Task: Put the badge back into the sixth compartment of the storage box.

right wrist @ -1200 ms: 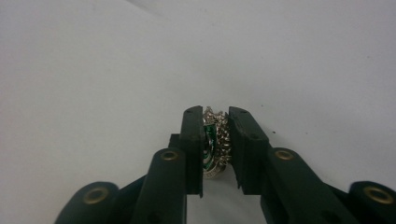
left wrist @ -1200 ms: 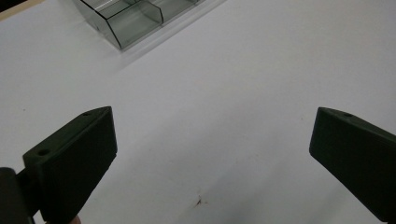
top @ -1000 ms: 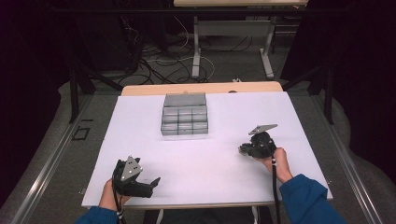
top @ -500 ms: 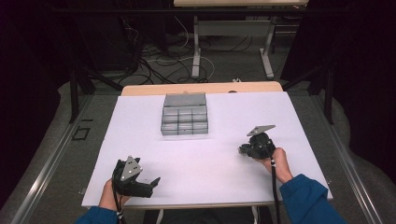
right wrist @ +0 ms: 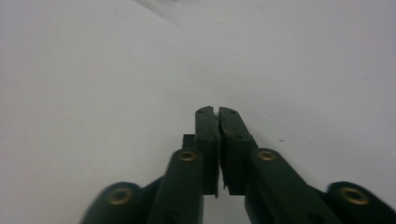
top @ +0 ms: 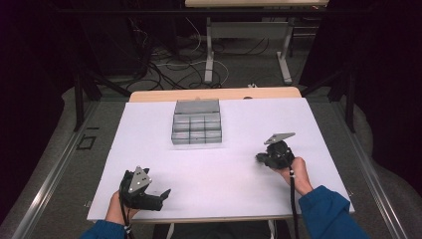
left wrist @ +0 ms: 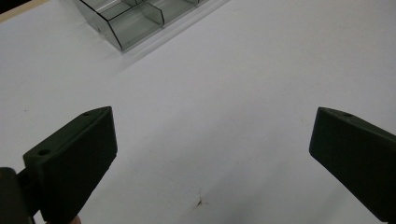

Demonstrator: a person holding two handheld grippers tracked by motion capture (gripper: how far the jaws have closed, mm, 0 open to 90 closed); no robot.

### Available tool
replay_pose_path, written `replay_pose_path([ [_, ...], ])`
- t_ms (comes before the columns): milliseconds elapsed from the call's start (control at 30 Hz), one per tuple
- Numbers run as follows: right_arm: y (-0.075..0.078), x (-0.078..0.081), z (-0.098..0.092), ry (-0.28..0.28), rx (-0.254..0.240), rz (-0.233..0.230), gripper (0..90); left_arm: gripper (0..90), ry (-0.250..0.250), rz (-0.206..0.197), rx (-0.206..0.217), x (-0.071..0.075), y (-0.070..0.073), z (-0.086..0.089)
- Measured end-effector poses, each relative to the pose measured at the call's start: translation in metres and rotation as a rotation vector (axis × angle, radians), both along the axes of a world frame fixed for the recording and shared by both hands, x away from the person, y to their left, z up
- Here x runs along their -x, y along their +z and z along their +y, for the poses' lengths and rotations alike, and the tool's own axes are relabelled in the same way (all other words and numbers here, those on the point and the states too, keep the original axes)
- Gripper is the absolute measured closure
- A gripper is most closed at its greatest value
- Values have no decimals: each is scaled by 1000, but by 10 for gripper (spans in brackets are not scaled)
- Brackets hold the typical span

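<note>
My left gripper (top: 161,195) sits low over the near left part of the table, its jaws spread wide with nothing between them; in the left gripper view they (left wrist: 212,154) stand far apart over bare white surface with one tiny dark speck (left wrist: 200,202) below them. My right gripper (top: 261,158) rests on the right side of the table, jaws pressed together on nothing, and the right gripper view shows the two tips (right wrist: 217,112) meeting over plain white. I count two grippers, one in each of my hands, both sleeves blue. Between and beyond them stands one clear plastic organizer box (top: 197,128), well apart from both grippers, toward the far middle of the table, divided into small compartments; I cannot tell whether they hold anything. The table (top: 239,174) is covered in white, with a strip of pale wood (top: 164,94) showing along its far edge. Around it the room is dark: grey floor, tangled cables (top: 154,64) behind the table, and the legs of another table (top: 210,55) farther back.
</note>
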State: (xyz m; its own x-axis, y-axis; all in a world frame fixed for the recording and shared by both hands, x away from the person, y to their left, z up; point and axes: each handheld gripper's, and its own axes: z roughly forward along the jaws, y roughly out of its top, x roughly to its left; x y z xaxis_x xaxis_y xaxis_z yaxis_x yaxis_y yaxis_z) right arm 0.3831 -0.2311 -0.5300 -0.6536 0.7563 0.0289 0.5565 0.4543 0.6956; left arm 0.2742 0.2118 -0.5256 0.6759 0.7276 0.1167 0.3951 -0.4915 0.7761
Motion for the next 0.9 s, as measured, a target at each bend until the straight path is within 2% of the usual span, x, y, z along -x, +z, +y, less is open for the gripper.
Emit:
replay_pose_path([
  [200,0,0,0,5,0,3,884,6,0,8,7,0,0,-1],
  [233,0,0,1,-8,2,8,884,6,0,7,5,0,0,0],
  [600,8,2,1,3,-17,-37,885,6,1,8,8,0,0,-1],
  [633,10,3,2,2,-17,-28,884,6,1,8,7,0,0,-1],
  [667,11,3,2,3,-24,-45,885,6,1,2,2,0,0,0],
  [700,12,4,2,8,-26,-39,884,6,1,2,3,0,0,0],
  [800,14,4,4,13,-24,-60,884,6,2,7,7,0,0,-1],
  [833,15,5,5,18,-29,-51,884,6,2,5,6,0,0,-1],
  [900,17,5,7,15,-32,-69,885,6,2,2,3,0,0,0],
])
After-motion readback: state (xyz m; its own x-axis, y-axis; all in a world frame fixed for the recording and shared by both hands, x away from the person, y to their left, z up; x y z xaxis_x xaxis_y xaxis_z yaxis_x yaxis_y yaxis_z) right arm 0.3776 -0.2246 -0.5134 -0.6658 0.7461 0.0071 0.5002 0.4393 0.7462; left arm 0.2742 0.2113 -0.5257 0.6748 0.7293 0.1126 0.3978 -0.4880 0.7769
